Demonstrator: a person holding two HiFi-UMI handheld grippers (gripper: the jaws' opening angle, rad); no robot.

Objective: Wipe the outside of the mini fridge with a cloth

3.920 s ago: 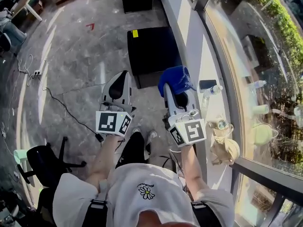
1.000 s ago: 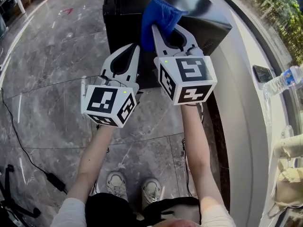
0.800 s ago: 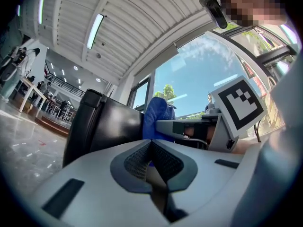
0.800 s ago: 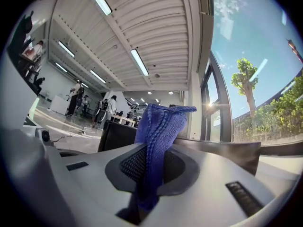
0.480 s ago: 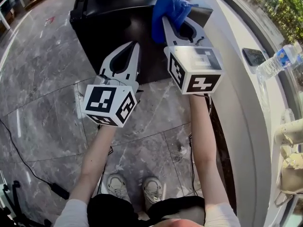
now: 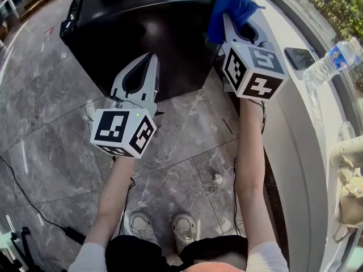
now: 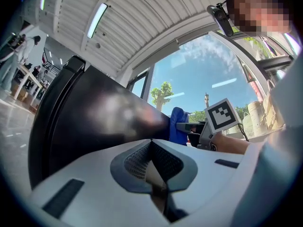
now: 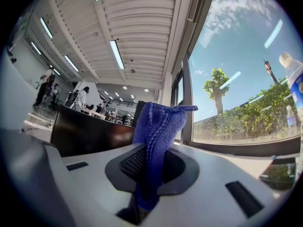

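The black mini fridge (image 6: 147, 33) stands on the floor in front of me, with its glossy top in the upper part of the head view. My right gripper (image 6: 229, 20) is shut on a blue cloth (image 6: 233, 5), which it holds over the fridge's right edge beside the white window ledge. Whether the cloth touches the fridge I cannot tell. In the right gripper view the cloth (image 8: 158, 126) stands up from the closed jaws, with the fridge (image 8: 90, 134) to its left. My left gripper (image 6: 147, 58) is shut and holds nothing. It hovers at the fridge's front edge (image 7: 94, 117).
On the white window ledge (image 6: 283, 112) to the right lie a phone (image 6: 299, 57) and a water bottle (image 6: 334, 58), with a beige bag (image 6: 349, 203) nearer me. A black cable (image 6: 34, 191) runs over the marble floor at the left. People stand far back in the hall (image 8: 83, 98).
I have walked up to the fridge. In the last second the right gripper with the cloth moved right toward the fridge's right edge, while the left gripper drifted slightly left.
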